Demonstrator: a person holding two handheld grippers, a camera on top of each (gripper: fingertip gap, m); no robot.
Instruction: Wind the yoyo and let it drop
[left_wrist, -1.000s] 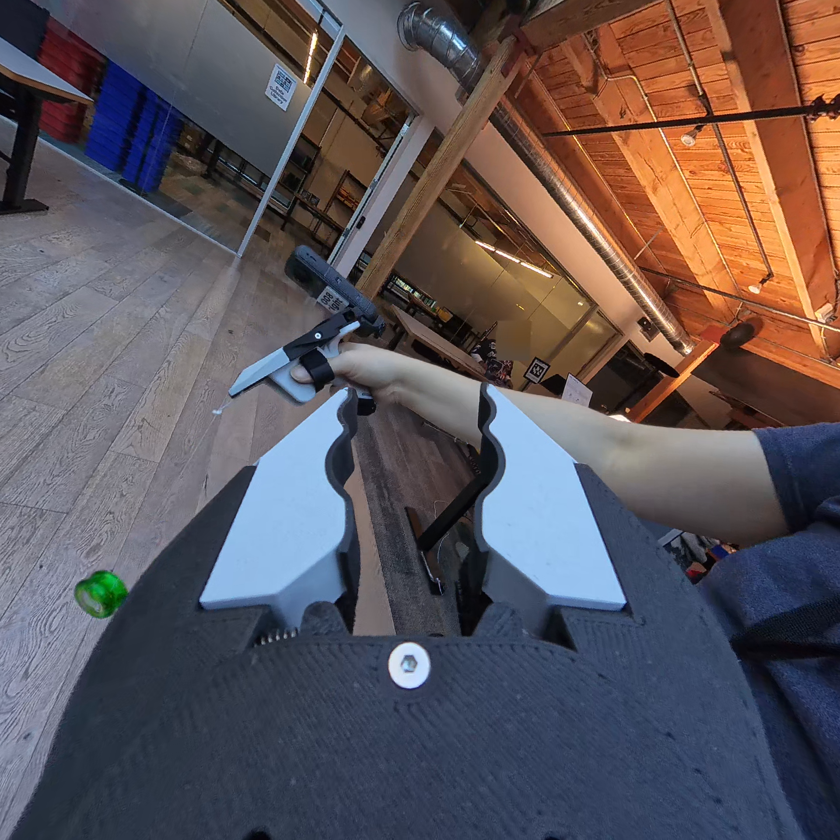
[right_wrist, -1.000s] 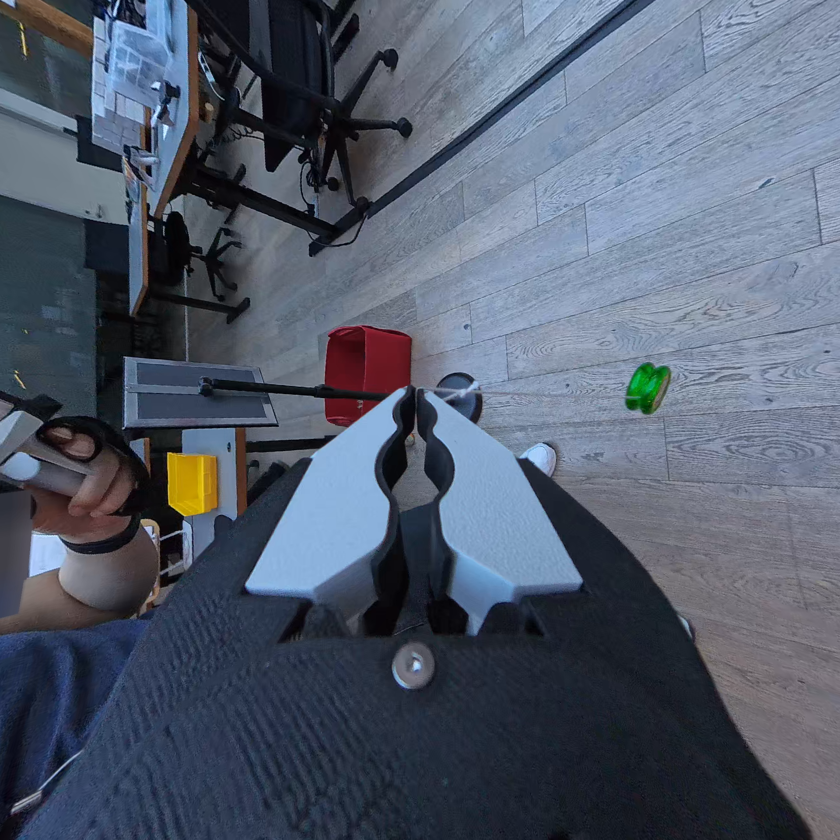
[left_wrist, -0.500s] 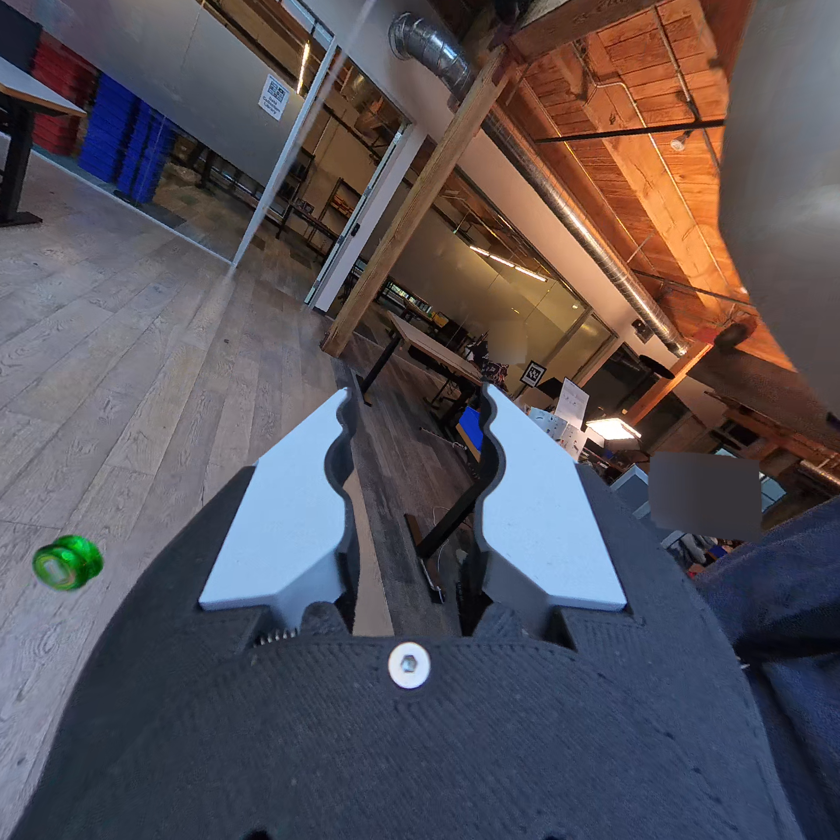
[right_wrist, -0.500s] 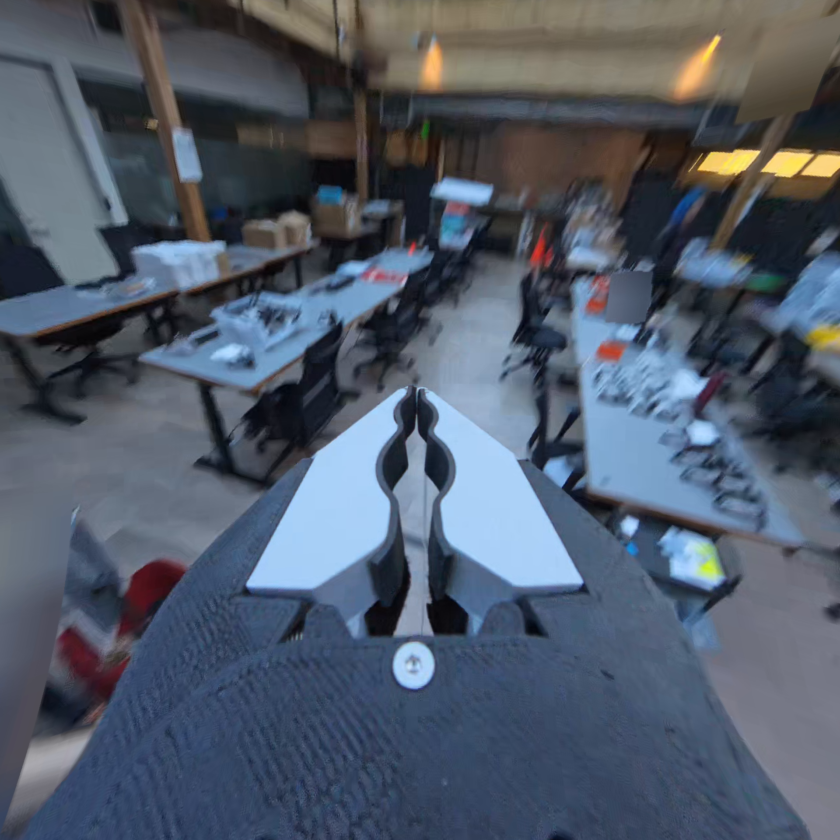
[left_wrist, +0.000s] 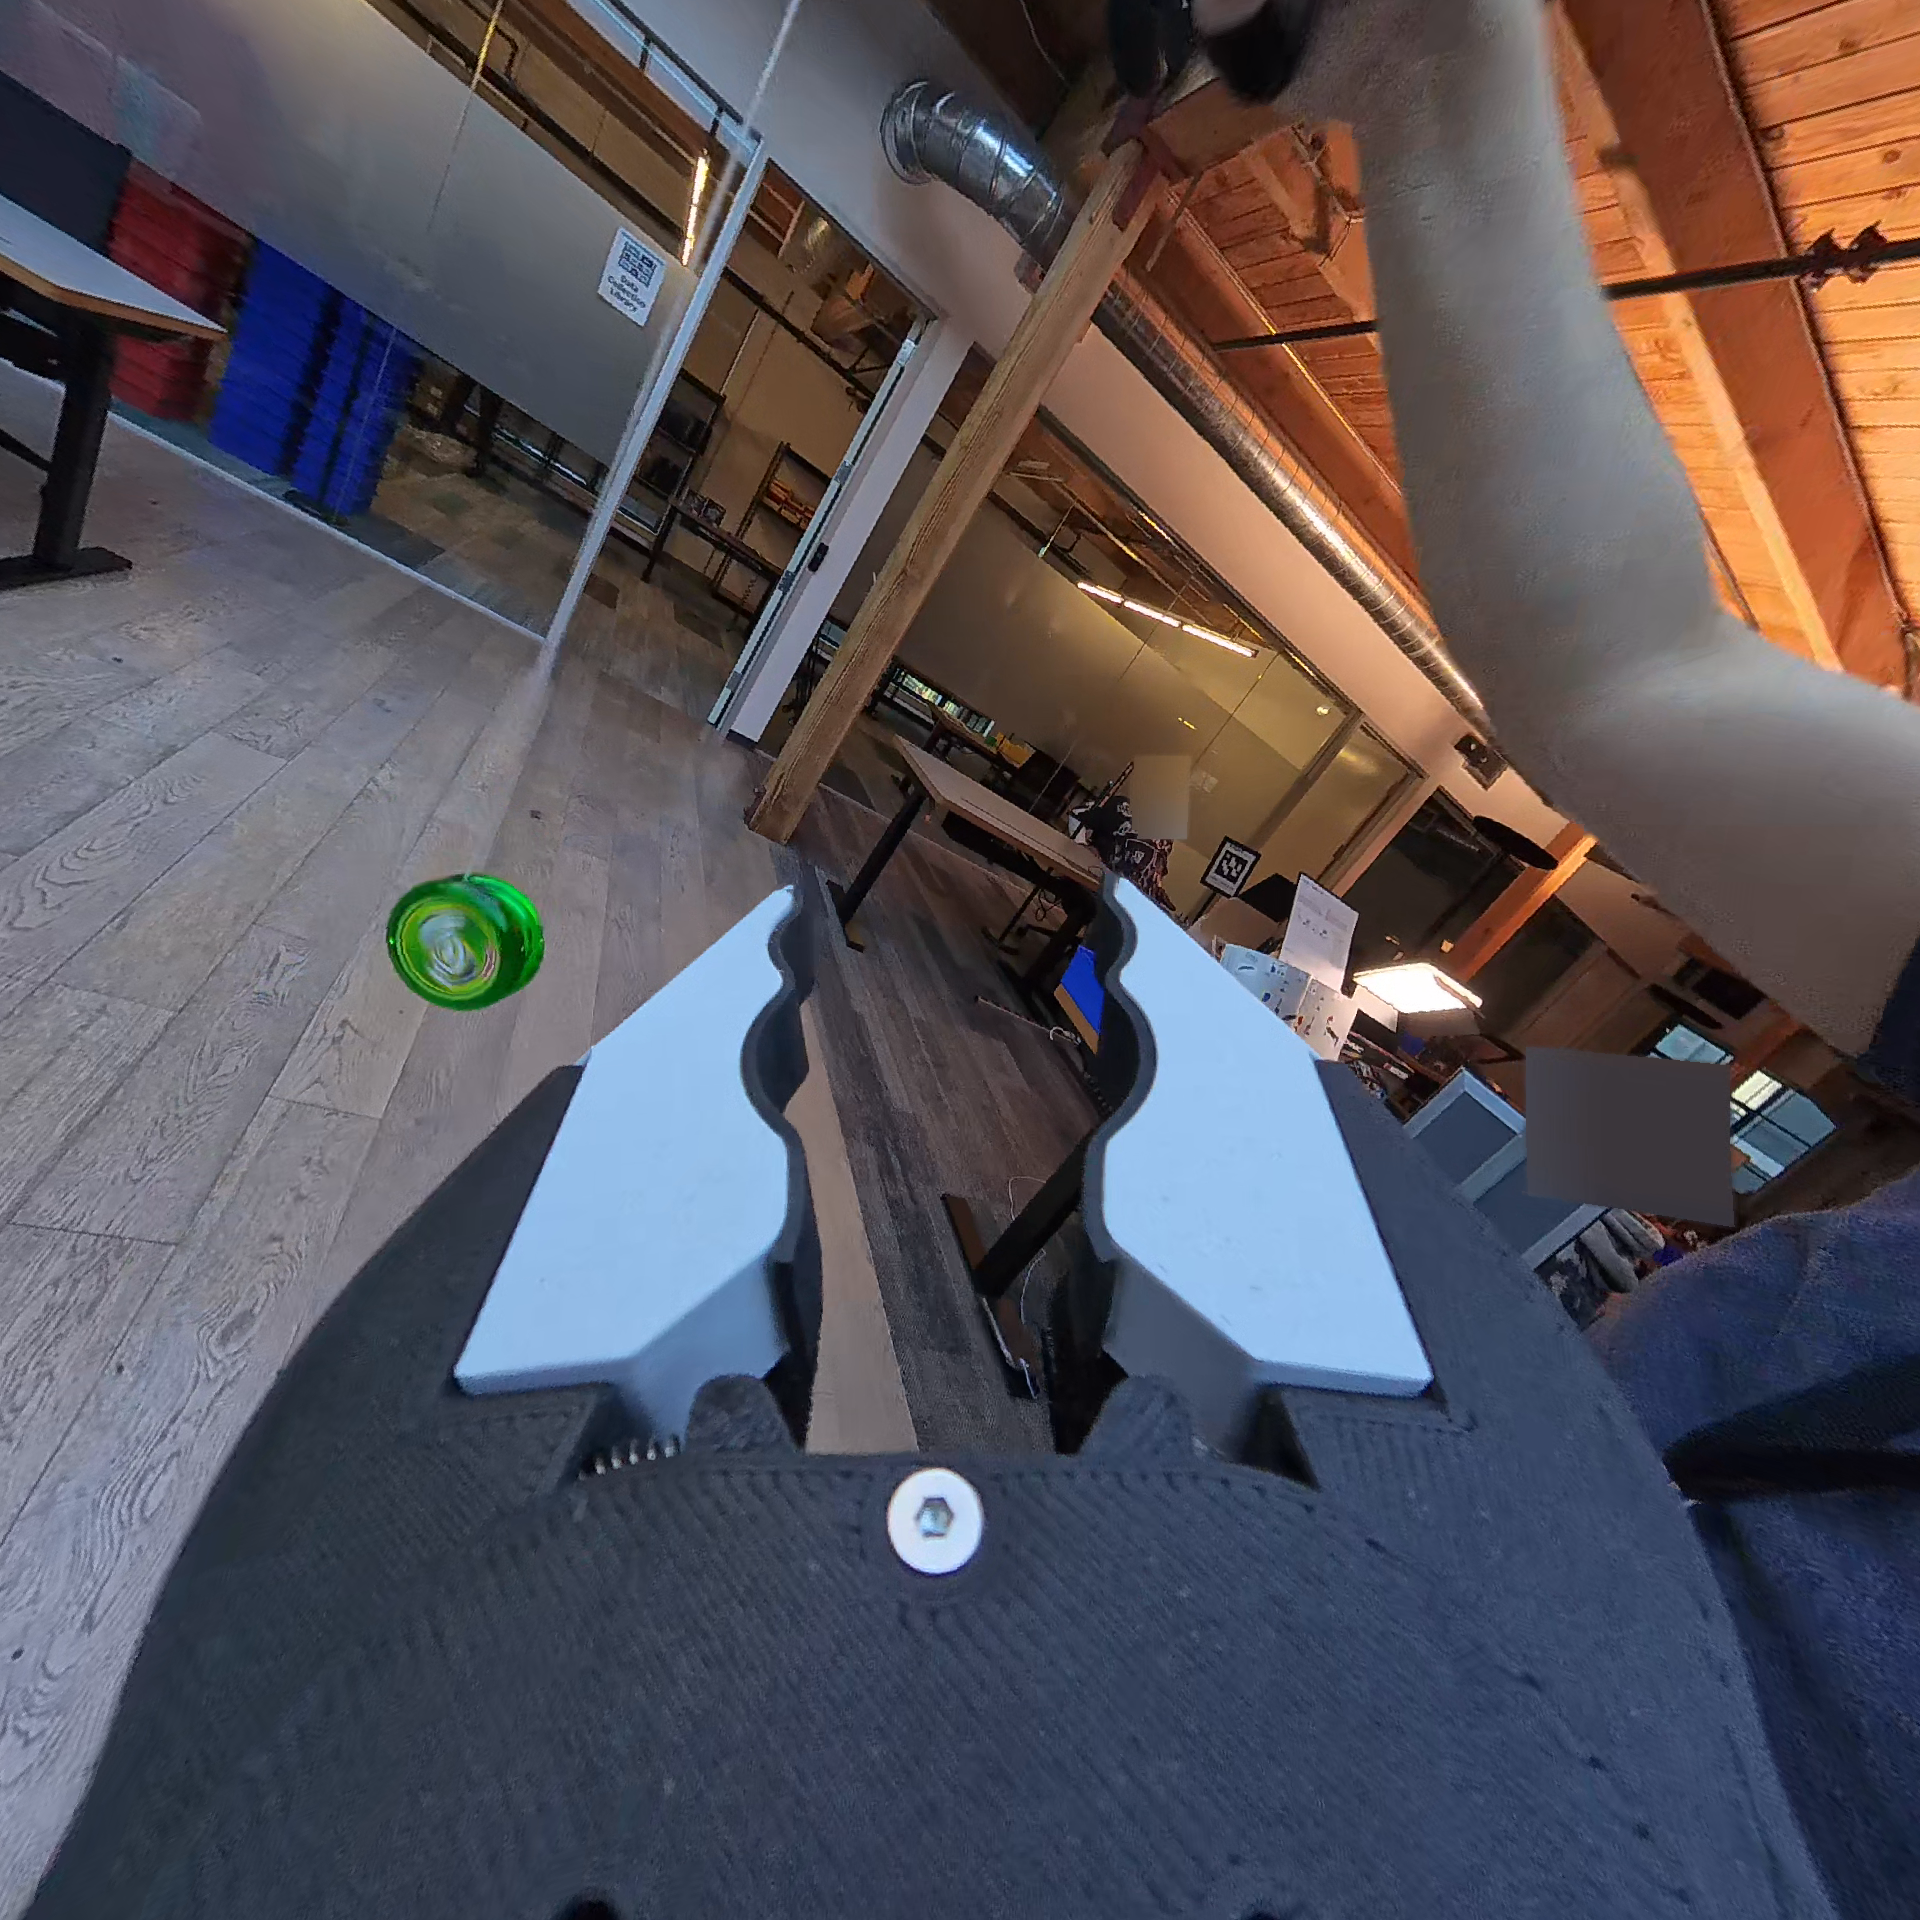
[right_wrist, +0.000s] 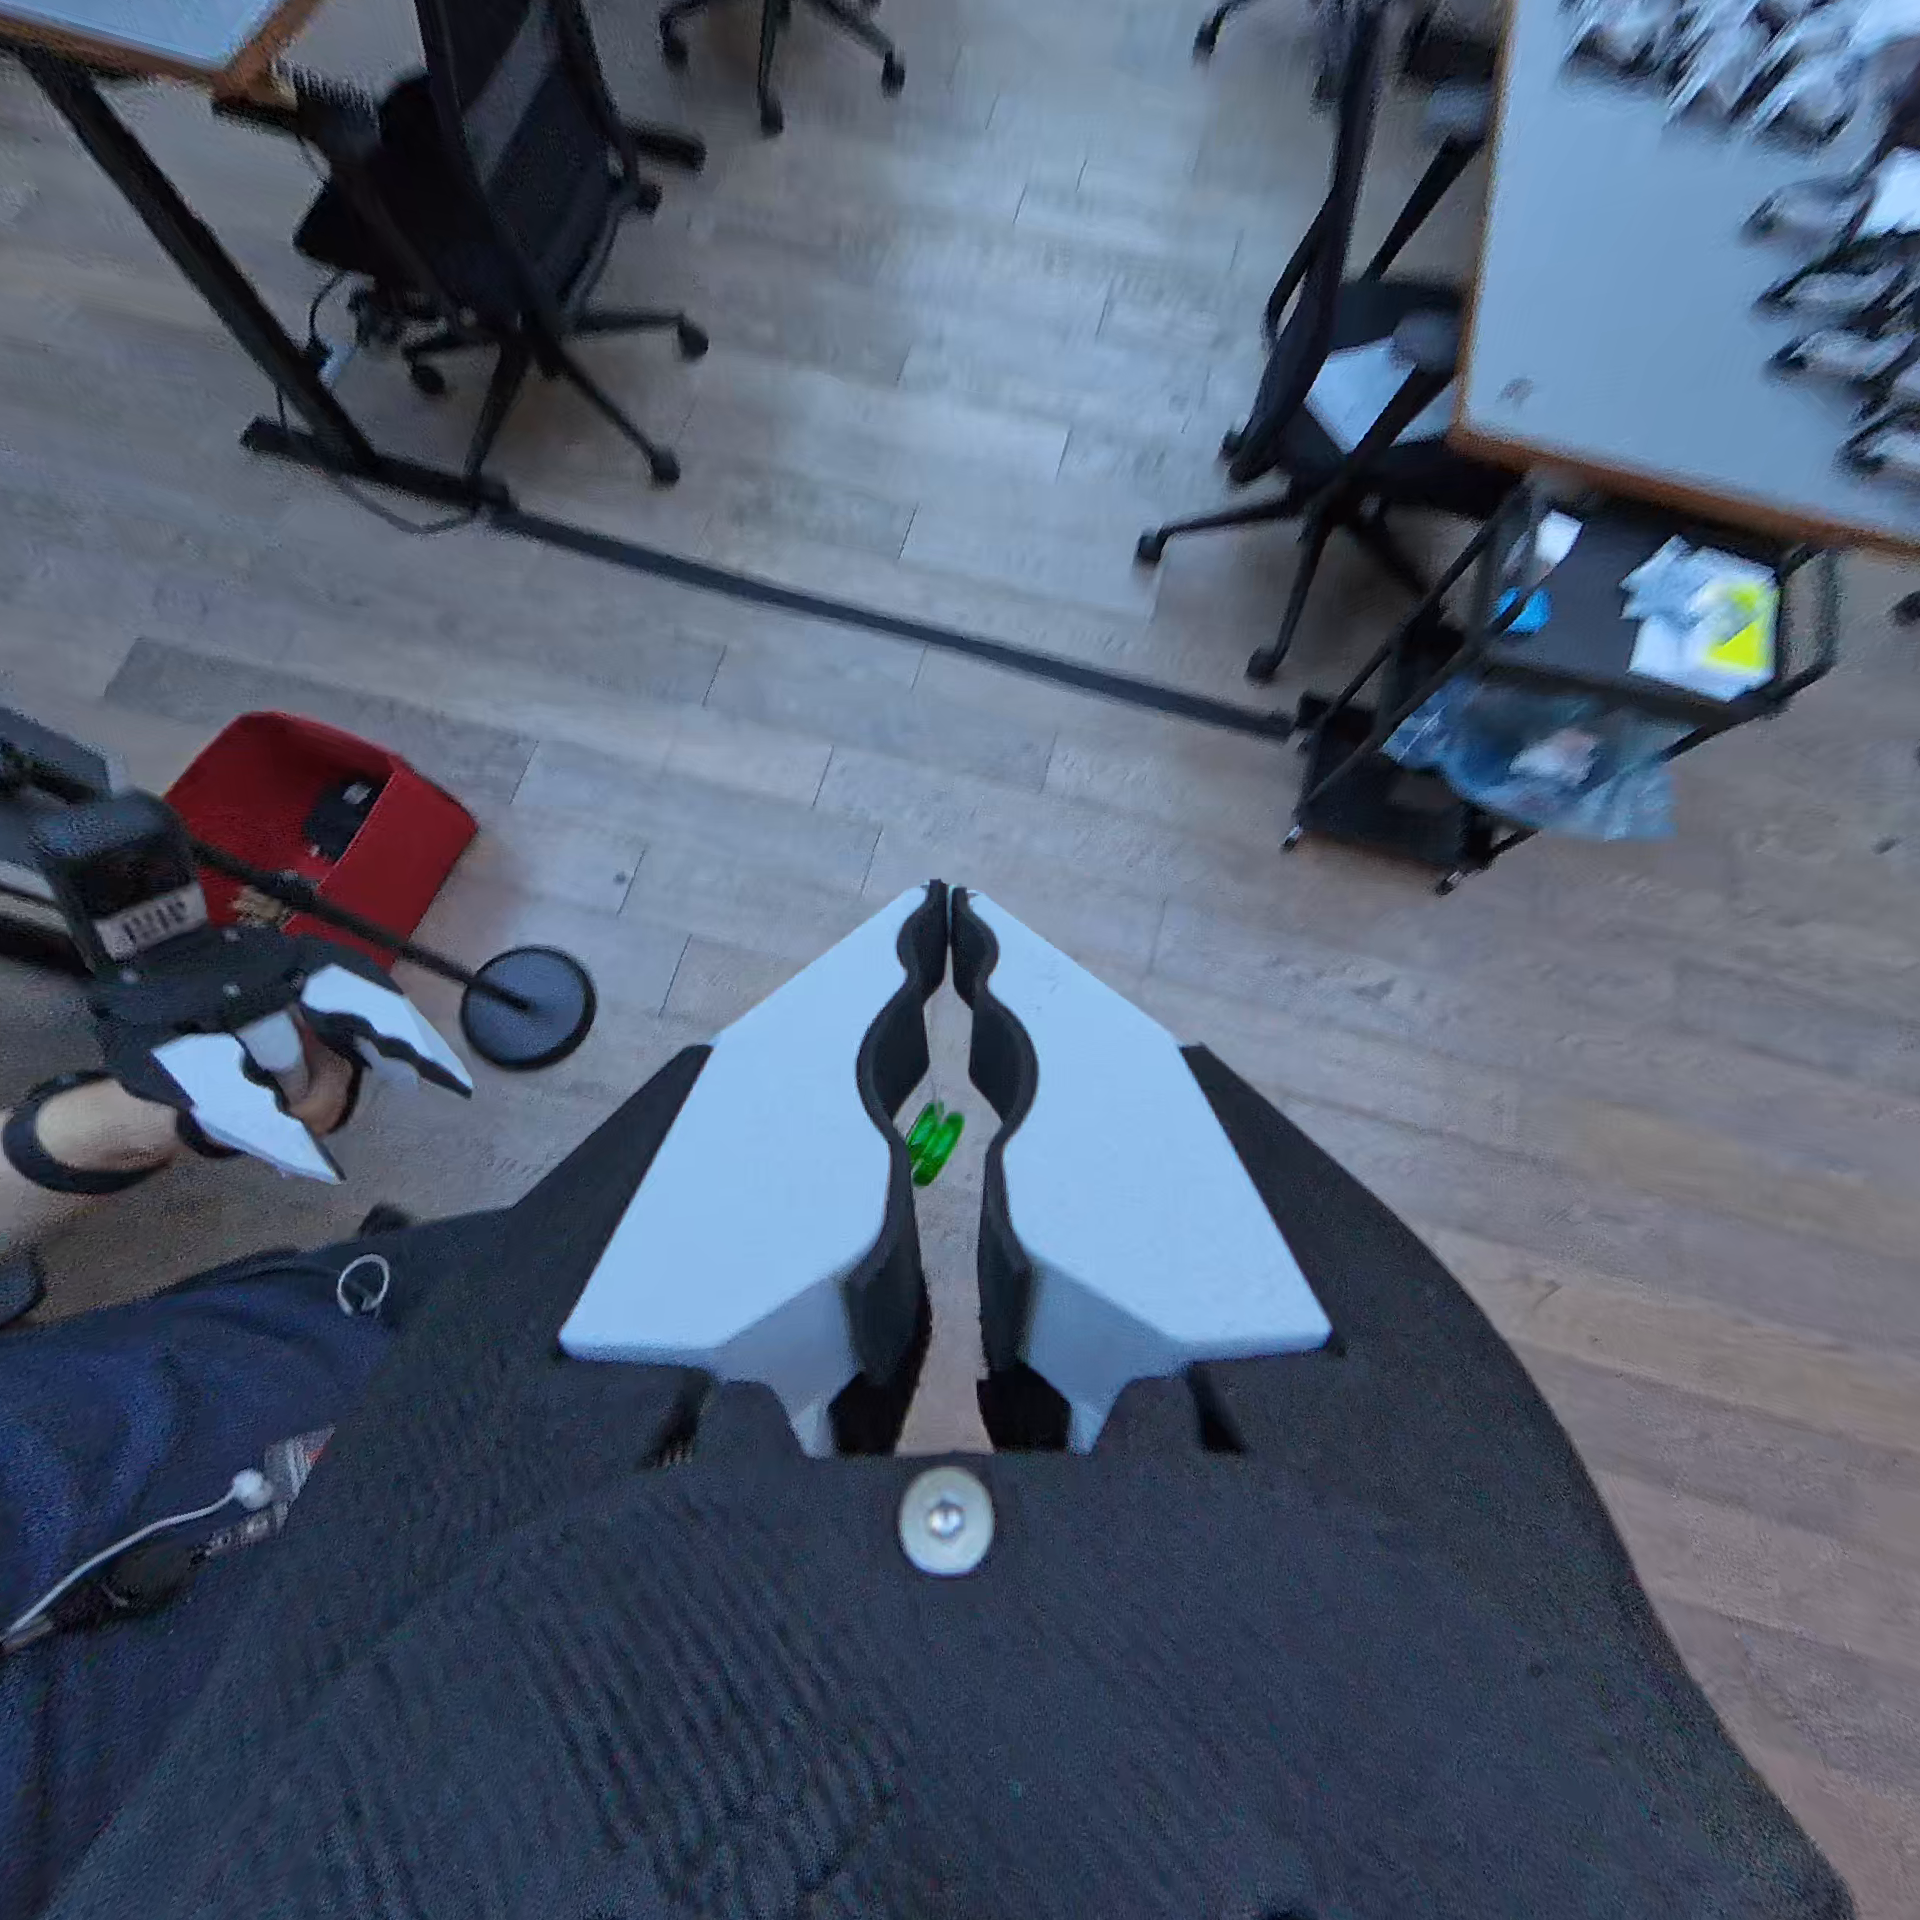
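A translucent green plastic yoyo (left_wrist: 464, 941) hangs in mid-air above the grey wood-plank floor (left_wrist: 208, 831). The right tool (right_wrist: 941, 891) is closed, tips together above the yoyo. The left tool (left_wrist: 951, 899) gapes, holding nothing.

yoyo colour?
Translucent green yoyo; clearest in the left wrist view, hanging in the air above the floor.

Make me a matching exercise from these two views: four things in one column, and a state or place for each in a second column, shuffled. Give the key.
Things
1. yoyo
2. left gripper
3. right gripper
4. red bin

States or places
A. tips together, pointing down at the floor
B. fingers apart, nothing between them
C. hanging in the air on a string
D. resting on the wooden floor

Pairs: 1-C, 2-B, 3-A, 4-D
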